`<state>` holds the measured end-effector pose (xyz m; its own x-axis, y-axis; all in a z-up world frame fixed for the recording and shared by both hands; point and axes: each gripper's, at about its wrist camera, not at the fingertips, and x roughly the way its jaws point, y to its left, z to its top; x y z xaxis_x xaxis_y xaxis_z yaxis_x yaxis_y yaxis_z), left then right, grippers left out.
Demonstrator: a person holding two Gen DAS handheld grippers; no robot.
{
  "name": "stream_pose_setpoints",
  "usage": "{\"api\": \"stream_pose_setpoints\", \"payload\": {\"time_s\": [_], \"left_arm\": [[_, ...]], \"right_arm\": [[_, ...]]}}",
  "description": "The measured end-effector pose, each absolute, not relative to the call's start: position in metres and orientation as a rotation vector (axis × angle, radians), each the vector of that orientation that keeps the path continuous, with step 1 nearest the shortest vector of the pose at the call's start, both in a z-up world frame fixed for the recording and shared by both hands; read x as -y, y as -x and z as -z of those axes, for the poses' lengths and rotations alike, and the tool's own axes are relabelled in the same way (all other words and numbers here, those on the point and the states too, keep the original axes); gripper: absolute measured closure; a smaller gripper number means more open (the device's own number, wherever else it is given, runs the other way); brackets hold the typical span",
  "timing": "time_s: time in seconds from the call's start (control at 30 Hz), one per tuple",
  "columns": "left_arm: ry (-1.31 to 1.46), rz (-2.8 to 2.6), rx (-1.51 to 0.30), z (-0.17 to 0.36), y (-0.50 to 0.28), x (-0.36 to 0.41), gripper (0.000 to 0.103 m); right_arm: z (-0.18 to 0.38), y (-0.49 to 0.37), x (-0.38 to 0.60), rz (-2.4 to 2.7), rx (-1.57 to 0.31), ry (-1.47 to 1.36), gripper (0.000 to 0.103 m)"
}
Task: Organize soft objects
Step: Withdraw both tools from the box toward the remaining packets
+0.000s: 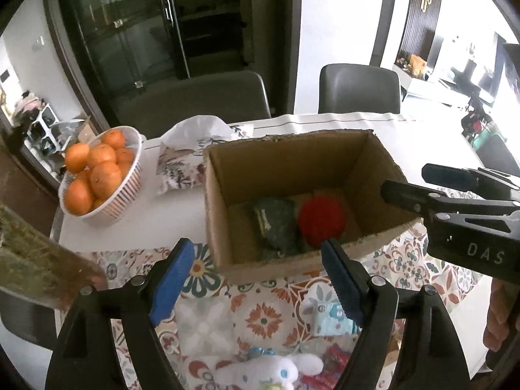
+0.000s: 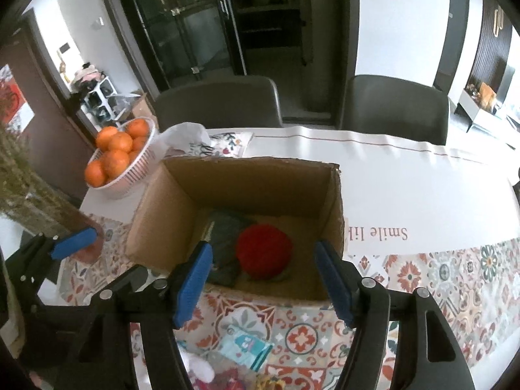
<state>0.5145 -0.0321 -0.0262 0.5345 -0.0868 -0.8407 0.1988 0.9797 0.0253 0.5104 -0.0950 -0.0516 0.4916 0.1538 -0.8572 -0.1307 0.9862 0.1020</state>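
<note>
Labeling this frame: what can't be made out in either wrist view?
- White plush toy: cut off by the bottom edge, left wrist view; in the right wrist view only a scrap shows.
- Dark green item in the cardboard box: partly covered by the red ball.
- Red packets: blurred, behind the left gripper.

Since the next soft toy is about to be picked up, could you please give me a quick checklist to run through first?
1. Left tongs open and empty: ok.
2. Right tongs open and empty: ok.
3. Cardboard box upright with open top: ok.
4. Room left in the box beside the red ball and dark green item: ok.
5. White plush toy lies on the patterned mat under the left tongs, free of other items: cannot tell, since it is cut off at the edge.
6. Bowl of oranges stands clear of the box: ok.
</note>
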Motion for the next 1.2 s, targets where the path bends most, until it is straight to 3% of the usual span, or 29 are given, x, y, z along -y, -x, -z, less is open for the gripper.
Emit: {"api": "stream_pose_setpoints", "payload": {"time_s": [0.57, 1.2], "left_arm": [[-0.206, 0.255, -0.995, 0.02, -0.434, 0.047, 0.021], [-0.324, 0.467, -1.196, 0.076, -0.401, 0.088, 0.021]], "right_arm": [[0.035, -0.424, 0.102, -0.126, -1.036, -0.03, 0.032], [0.091, -0.365, 0.143, -0.045, -1.187, -0.244, 0.031]]}}
